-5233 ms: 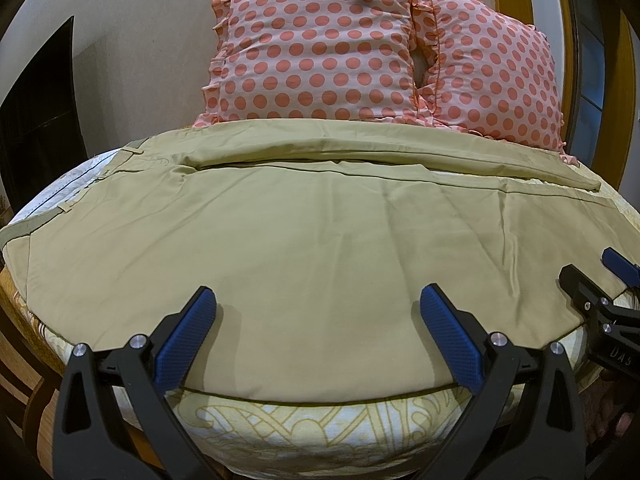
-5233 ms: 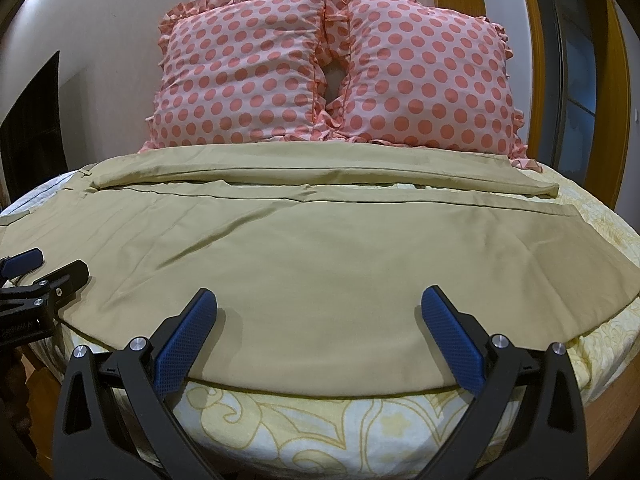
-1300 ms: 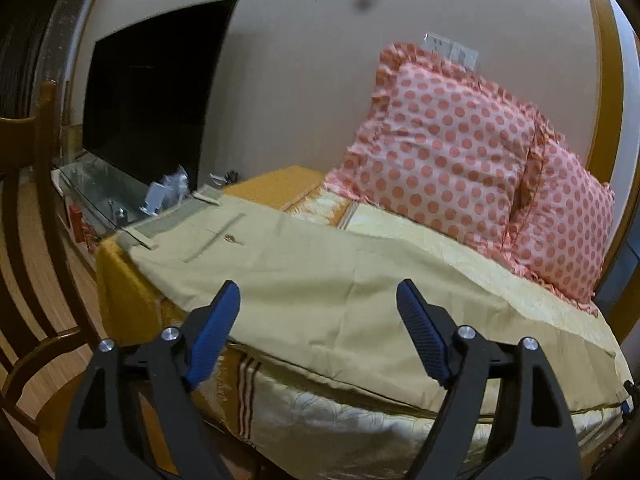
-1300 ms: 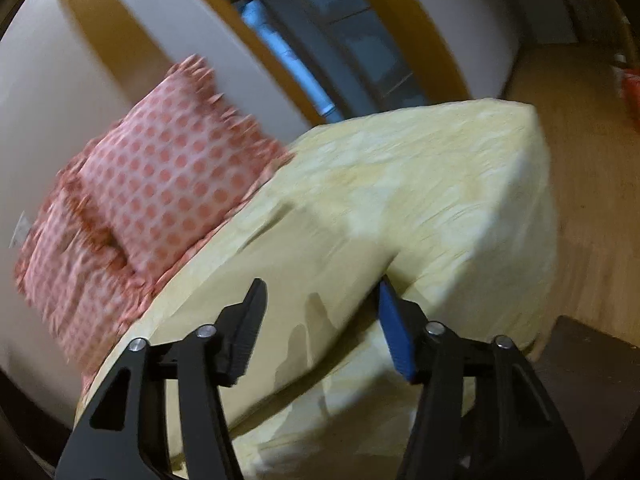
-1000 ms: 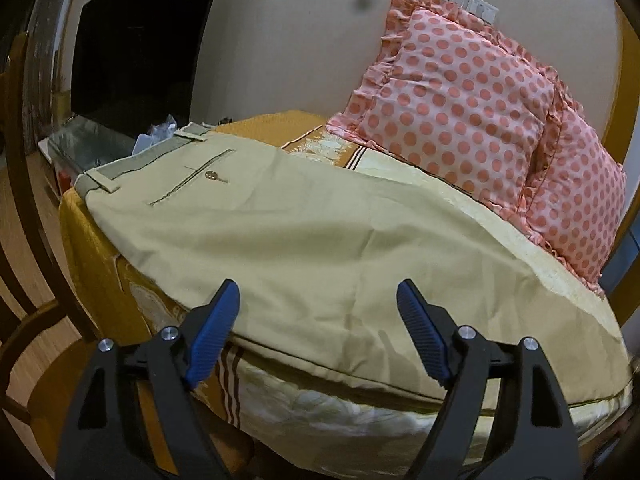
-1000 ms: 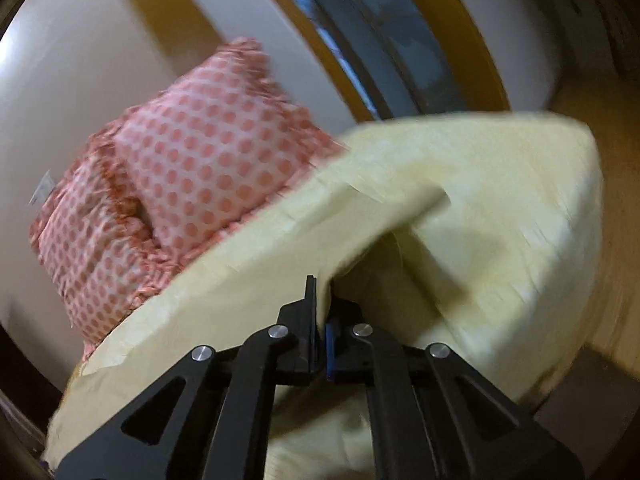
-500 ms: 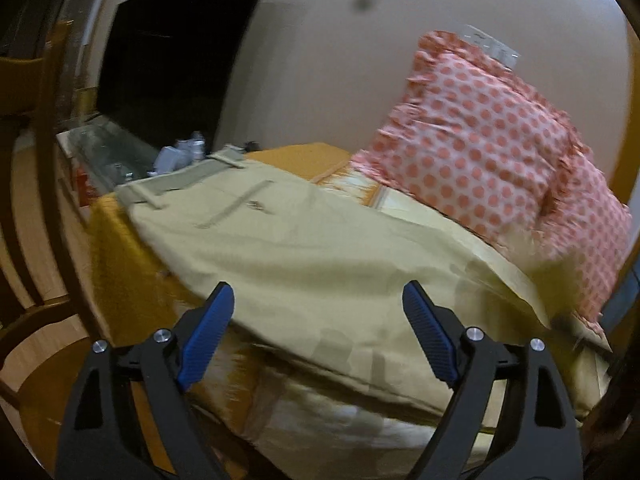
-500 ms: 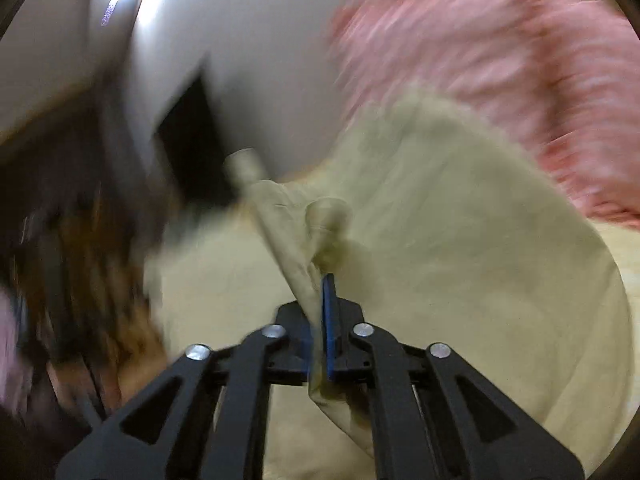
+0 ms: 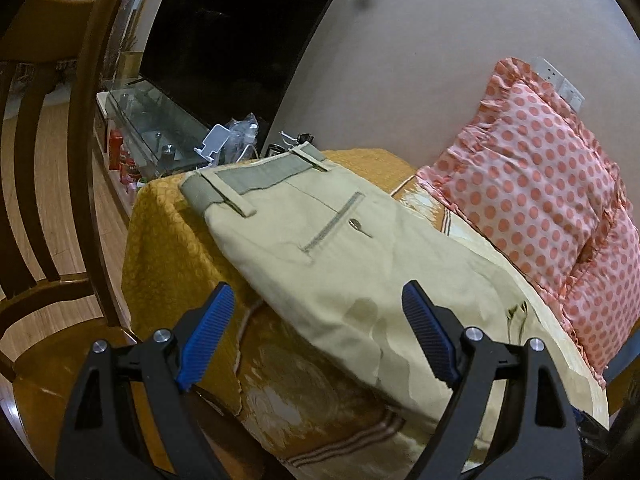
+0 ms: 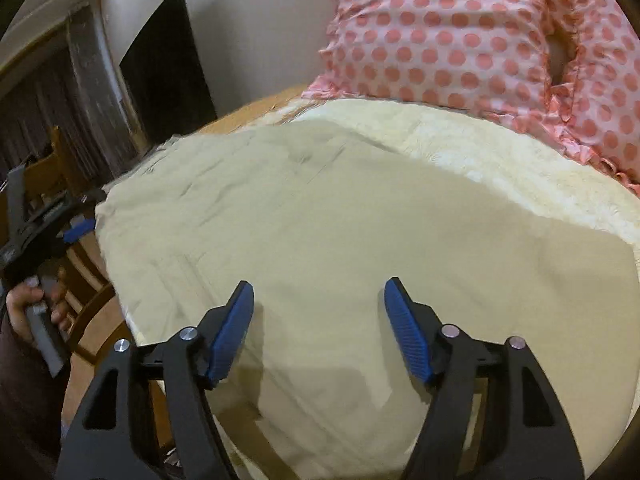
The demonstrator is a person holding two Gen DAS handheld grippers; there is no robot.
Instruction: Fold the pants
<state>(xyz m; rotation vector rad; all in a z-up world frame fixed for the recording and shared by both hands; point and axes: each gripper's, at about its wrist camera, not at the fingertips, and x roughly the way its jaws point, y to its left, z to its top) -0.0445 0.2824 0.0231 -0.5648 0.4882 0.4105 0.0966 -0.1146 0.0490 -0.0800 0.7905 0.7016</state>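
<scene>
Room: polka-dot pillows (image 9: 532,184) are propped against a plain wall at the far right of a bed (image 9: 168,248); a dark screen (image 9: 236,36) and a glass shelf (image 9: 148,120) are seen at the far left, a wooden chair (image 9: 44,128) at the near left.

Left gripper (image 9: 318,336): its jaws are held wide apart with nothing between them, poised just over the near edge of the pants (image 9: 328,248). In the right wrist view it is seen at the far left (image 10: 52,216), off the bed's edge, gripped by a hand (image 10: 34,304).

Pants: they are laid flat along the bed, the waistband (image 9: 256,176) with its belt loops at the far left corner and a buttoned back pocket (image 9: 334,222) beside it. In the right wrist view the cloth (image 10: 320,240) is spread smooth between the gripper and the pillows (image 10: 480,32).

Right gripper (image 10: 318,330): its jaws are spread wide, and nothing is held; the pads hover just above the cloth.

Change: half a second ago the right jaws were clamped on a bunched hem that was being carried leftward; now that hem is released and the cloth is doubled over toward the waist. A few seconds back the legs were stretched out at full length.

Meaning: one lengthwise fold is judged done. Another fold, or a smoothing of the small creases near the left gripper, probably remains.
</scene>
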